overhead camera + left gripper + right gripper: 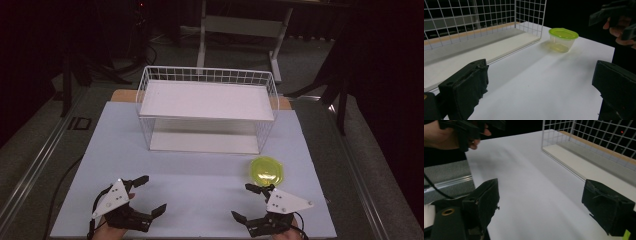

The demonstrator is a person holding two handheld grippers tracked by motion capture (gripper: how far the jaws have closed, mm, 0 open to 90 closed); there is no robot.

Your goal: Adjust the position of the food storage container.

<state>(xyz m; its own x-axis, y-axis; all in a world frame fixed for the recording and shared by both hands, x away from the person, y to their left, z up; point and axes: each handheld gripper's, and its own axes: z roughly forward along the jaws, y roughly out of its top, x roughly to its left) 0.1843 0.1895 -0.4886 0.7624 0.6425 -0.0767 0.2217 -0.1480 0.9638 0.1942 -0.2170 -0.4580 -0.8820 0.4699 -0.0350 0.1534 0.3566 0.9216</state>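
Green-lidded tub (266,170) sits on the white desk (195,170), front-right of the wire rack (207,109) and just off its right front corner — lid on, upright, clear body. In the left gripper view the tub (562,39) stands close beside the rack's corner (529,20), apart from it.

Right tongs (249,202) at the desk's near edge, just short of the tub — one tip near its rim, not touching. Jaws wide apart, nothing between them; the right gripper view shows only bare desk (531,195) between the pads (607,207).

Left tongs (148,195) at the near-left of the desk, well apart from the tub. Jaws also spread wide, empty — the left gripper view has open desk between the pads (466,87), with the tub farther off and the other hand (620,30) at upper right.

Rack has two white shelves, both bare. Wooden board edge (122,95) shows behind the rack.
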